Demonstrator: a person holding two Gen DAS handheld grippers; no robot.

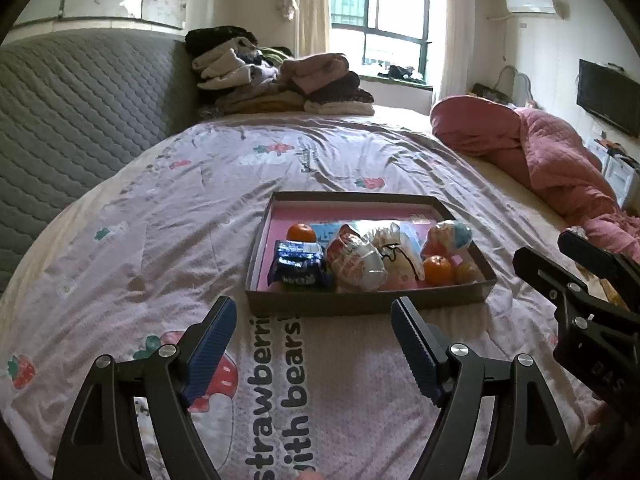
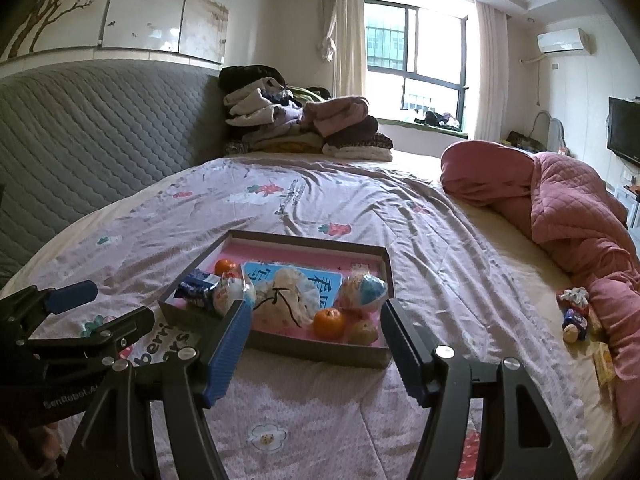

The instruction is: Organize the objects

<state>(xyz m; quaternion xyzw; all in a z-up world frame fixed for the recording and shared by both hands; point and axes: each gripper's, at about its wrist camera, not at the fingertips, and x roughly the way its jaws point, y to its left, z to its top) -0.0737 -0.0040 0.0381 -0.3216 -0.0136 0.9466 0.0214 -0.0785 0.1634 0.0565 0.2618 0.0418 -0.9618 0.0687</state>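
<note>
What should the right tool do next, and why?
Probably swing right toward the small snacks lying loose by the pink quilt. The right tool is open and empty, and the other treats already sit in the cardboard tray, so those strays look like what is left.

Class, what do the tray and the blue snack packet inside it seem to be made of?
Tray: probably cardboard, matte brown outside, thin folded walls, pink lining. Blue snack packet: likely glossy plastic film, crinkled with bright highlights.
</note>
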